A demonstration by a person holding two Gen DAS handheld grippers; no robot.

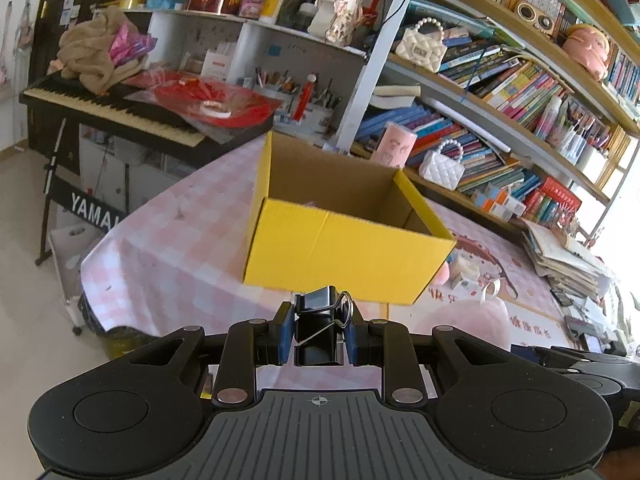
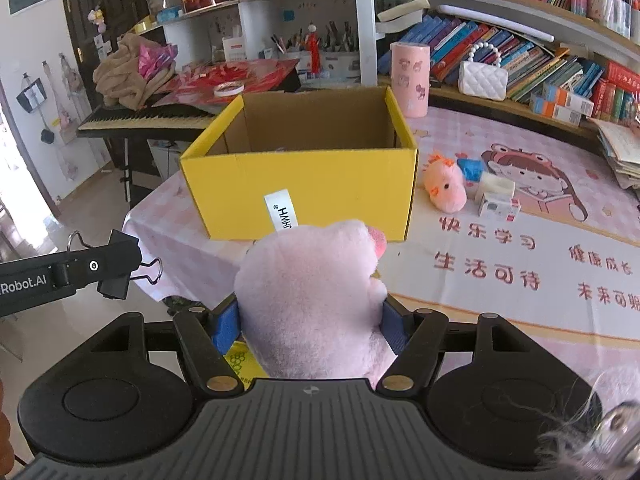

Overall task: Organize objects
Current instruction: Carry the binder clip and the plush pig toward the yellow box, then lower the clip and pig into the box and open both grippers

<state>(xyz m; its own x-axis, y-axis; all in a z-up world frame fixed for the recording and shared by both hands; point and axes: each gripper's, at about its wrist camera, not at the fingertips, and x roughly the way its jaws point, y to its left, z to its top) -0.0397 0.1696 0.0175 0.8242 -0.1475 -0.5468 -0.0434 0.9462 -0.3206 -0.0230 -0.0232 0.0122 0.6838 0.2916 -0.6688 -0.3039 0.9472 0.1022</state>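
Yellow box (image 2: 298,192), open-topped, near the tabletop's (image 2: 520,320) piano-side edge, straight ahead of both tools: left tool (image 1: 318,338) pinching black binder clip (image 1: 320,330), right tool (image 2: 310,326) clamping pink plush toy (image 2: 312,300).

Straight ahead of our left claw (image 1: 319,336), which is clamped on a black binder clip (image 1: 320,322), the near wall of the yellow box (image 1: 344,256) blocks a level path, but the box mouth above it gapes open. Ahead of our right claw (image 2: 310,320), the pink plush (image 2: 312,296) it grips hides much of that wall. Right of the box, a small orange plush (image 2: 445,188) and little cartons (image 2: 498,200) crowd the tablecloth (image 2: 520,300); nearer us it lies bare.
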